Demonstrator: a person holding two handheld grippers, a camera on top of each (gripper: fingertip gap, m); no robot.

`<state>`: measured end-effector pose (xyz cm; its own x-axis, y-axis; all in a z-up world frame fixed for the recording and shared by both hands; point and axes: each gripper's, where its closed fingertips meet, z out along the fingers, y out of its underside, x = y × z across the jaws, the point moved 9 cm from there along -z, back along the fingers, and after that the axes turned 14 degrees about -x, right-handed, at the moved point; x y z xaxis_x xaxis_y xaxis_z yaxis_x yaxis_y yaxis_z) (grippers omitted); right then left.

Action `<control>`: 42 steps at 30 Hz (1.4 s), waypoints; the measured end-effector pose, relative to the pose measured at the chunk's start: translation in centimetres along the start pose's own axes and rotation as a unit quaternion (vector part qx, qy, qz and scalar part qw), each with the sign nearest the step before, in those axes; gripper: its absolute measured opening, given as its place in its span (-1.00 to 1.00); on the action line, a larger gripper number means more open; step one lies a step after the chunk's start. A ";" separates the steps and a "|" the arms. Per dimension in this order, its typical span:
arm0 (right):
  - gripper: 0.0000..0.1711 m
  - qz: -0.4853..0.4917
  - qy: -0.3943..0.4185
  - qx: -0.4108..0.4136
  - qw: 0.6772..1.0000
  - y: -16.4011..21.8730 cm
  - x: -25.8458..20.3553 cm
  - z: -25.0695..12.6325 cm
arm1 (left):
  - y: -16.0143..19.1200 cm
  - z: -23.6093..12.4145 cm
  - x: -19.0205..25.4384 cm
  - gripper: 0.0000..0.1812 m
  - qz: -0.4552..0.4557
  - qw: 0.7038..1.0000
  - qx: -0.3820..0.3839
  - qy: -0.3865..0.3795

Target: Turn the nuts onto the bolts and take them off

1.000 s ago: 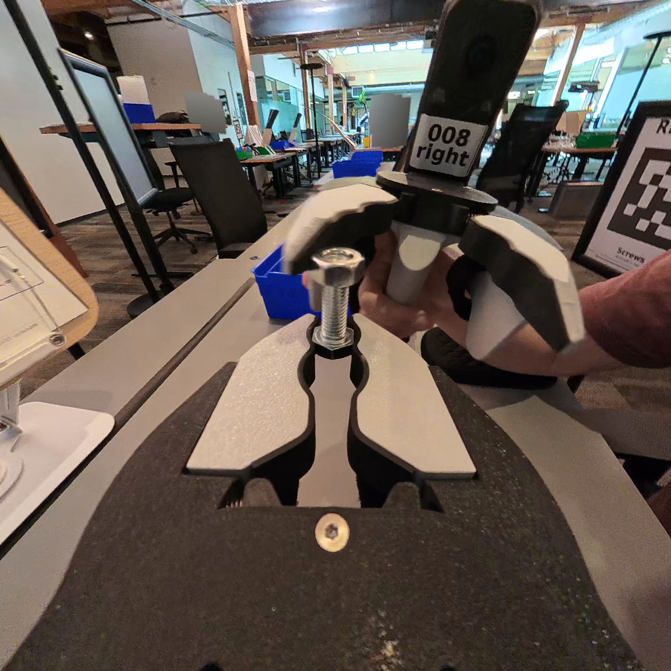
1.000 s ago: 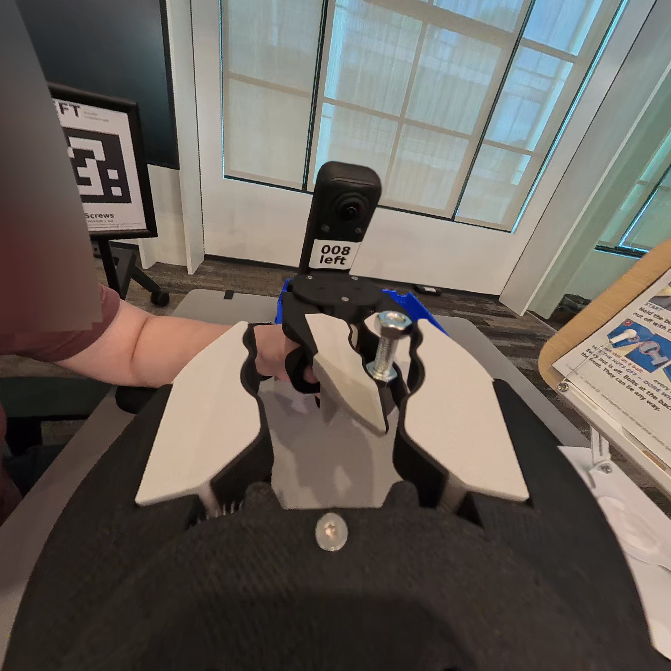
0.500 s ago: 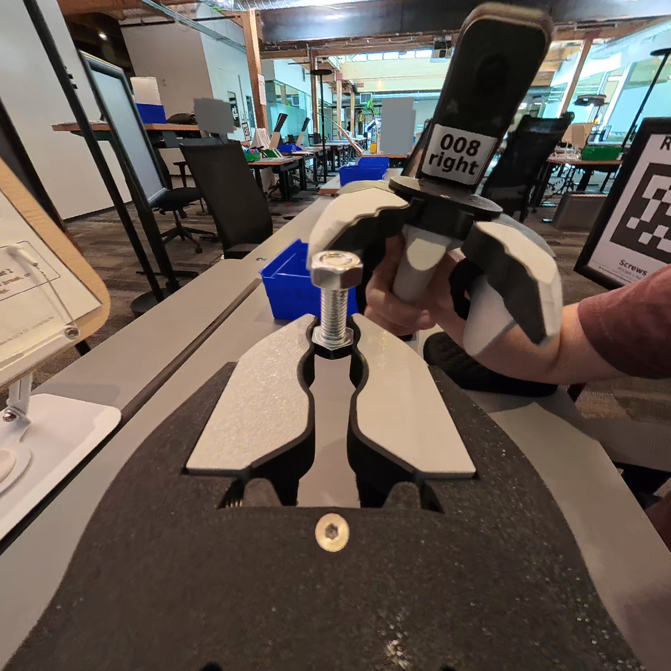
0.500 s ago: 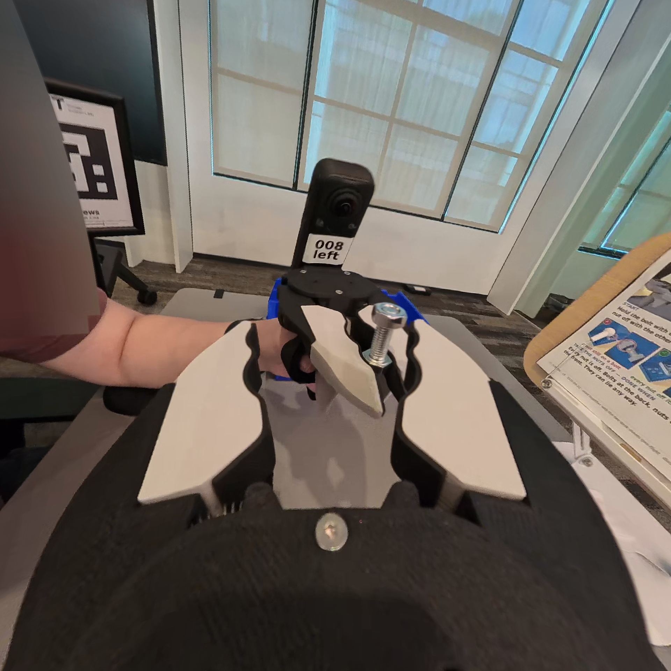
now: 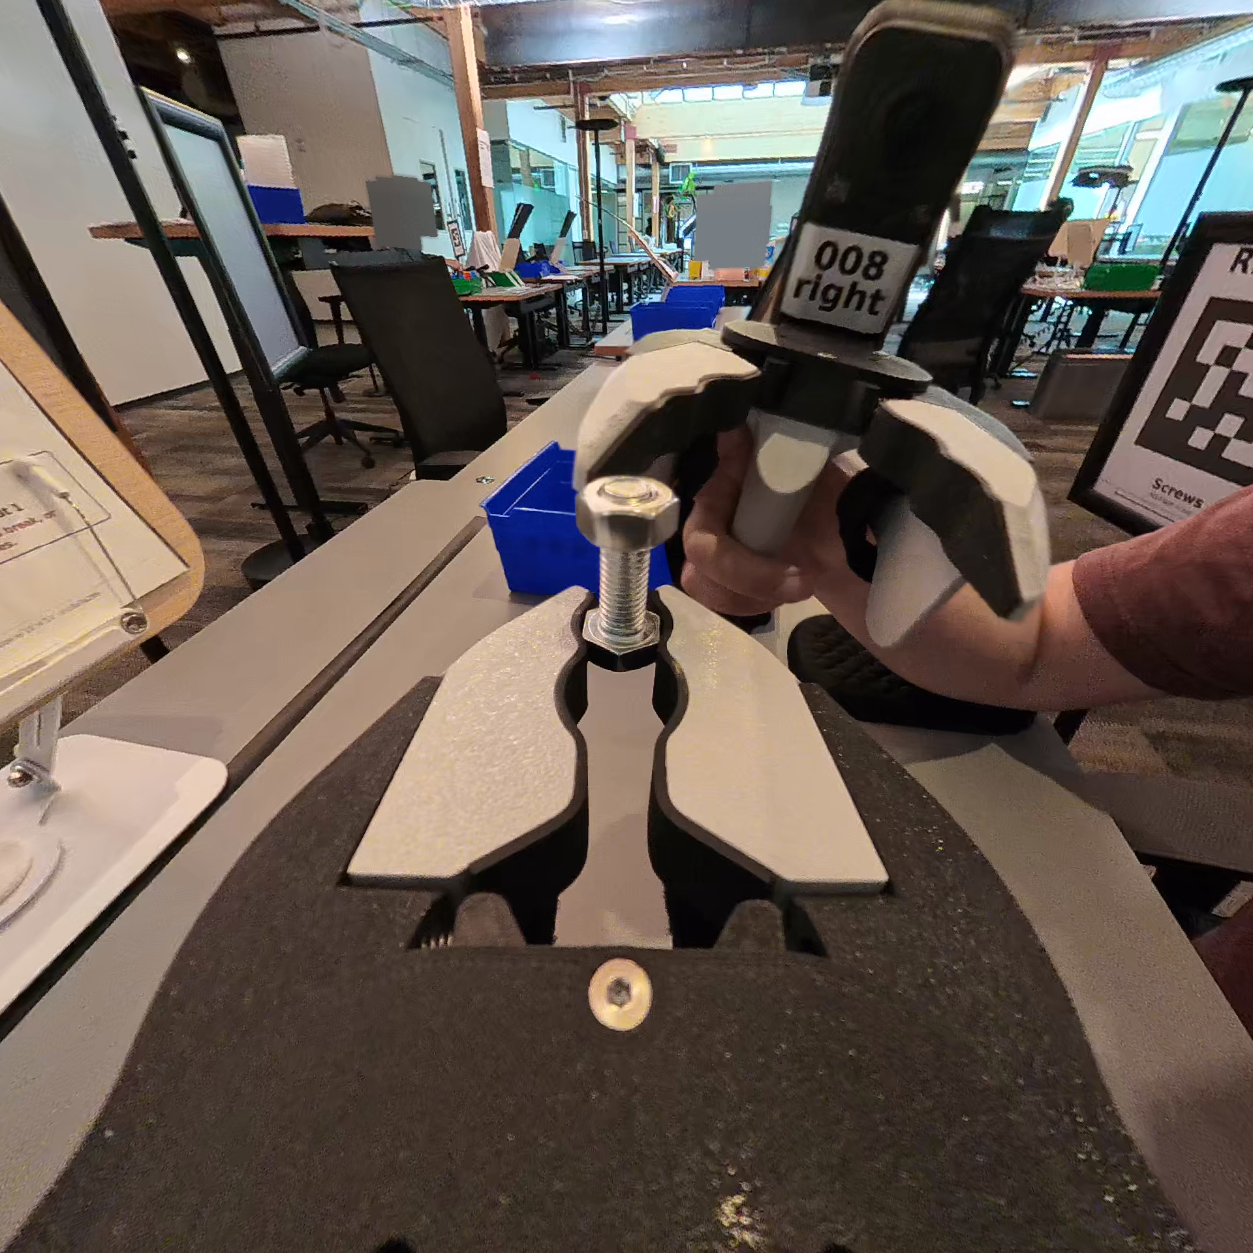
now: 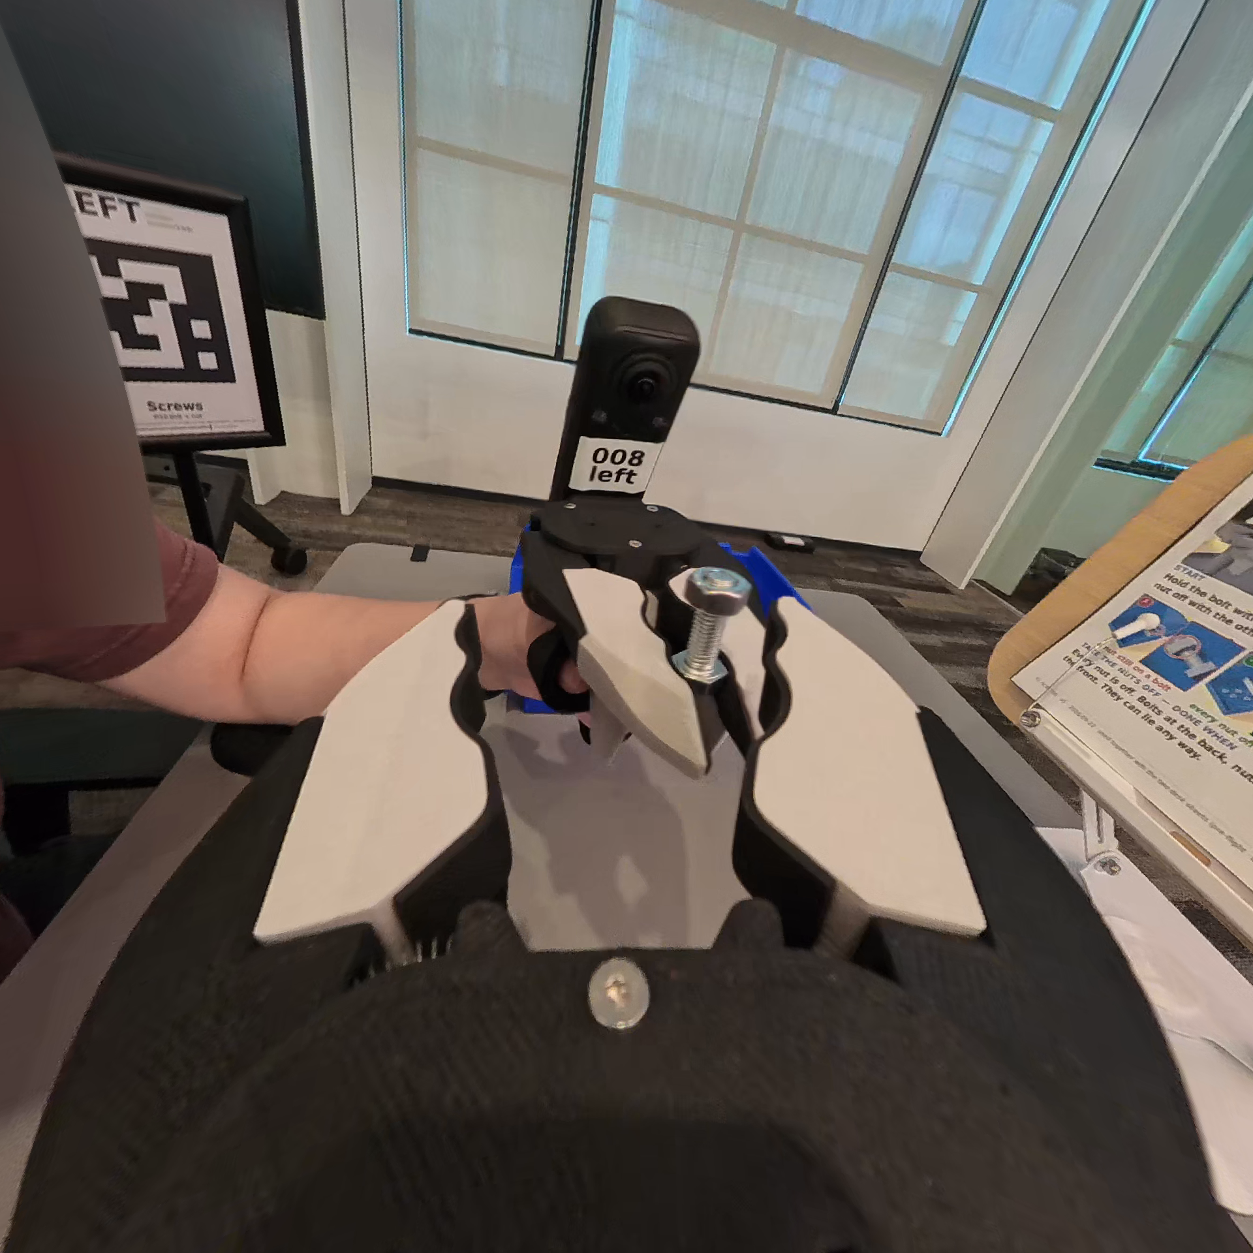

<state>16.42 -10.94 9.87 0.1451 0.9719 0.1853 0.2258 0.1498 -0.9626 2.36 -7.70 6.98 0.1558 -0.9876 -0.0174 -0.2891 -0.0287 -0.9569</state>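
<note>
A silver bolt (image 5: 625, 576) stands upright, head up, with a nut (image 5: 620, 632) threaded on its lower end. My left gripper (image 5: 620, 644) is shut on the nut at its fingertips. My right gripper (image 5: 780, 535) is open and empty just behind the bolt, with one finger (image 5: 651, 407) arching over the bolt head. In the right wrist view the right gripper (image 6: 620, 644) is wide open. The left gripper (image 6: 708, 732) sits between its fingers, holding the nut (image 6: 704, 671) and bolt (image 6: 708, 630) near the right finger.
A blue bin (image 5: 542, 522) sits on the grey table (image 5: 305, 610) behind the bolt and also shows in the right wrist view (image 6: 766, 576). An instruction sheet on a wooden stand (image 6: 1152, 678) is at one side. A framed marker sign (image 5: 1207, 380) stands beyond.
The right gripper has shifted slightly sideways around the bolt head, staying open. The left gripper keeps its hold on the nut with the bolt upright.
</note>
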 end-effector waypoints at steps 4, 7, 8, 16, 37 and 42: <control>0.02 -0.001 0.003 0.005 1.000 0.1 -0.4 0.9 | -0.2 1.0 1.2 -0.84 0.017 0.999 -0.008 0.026; 0.06 -0.016 -0.011 -0.010 1.000 0.2 -1.2 1.7 | 0.0 2.0 1.8 -0.85 0.028 0.999 -0.025 0.026; 0.06 -0.022 -0.005 -0.017 1.000 0.2 -1.1 1.7 | 0.1 1.9 1.6 -0.84 0.024 0.999 -0.022 0.023; -0.02 -0.003 0.006 -0.002 1.000 -0.1 -0.2 0.2 | -0.2 0.4 0.7 -0.84 0.001 1.000 0.003 0.021; 0.05 -0.026 -0.001 -0.026 0.999 0.3 -1.1 1.6 | -0.2 1.4 1.5 -0.84 0.021 1.000 -0.018 0.014; -0.09 0.012 -0.003 0.001 1.000 0.1 0.0 0.2 | -0.3 -0.2 0.1 -0.84 -0.020 1.000 0.014 0.013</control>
<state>16.27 -10.93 9.76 0.1435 0.9764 0.1616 0.2200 0.1278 -0.9671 2.32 -7.84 7.34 0.1424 -0.9894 0.0274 -0.2563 -0.0636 -0.9645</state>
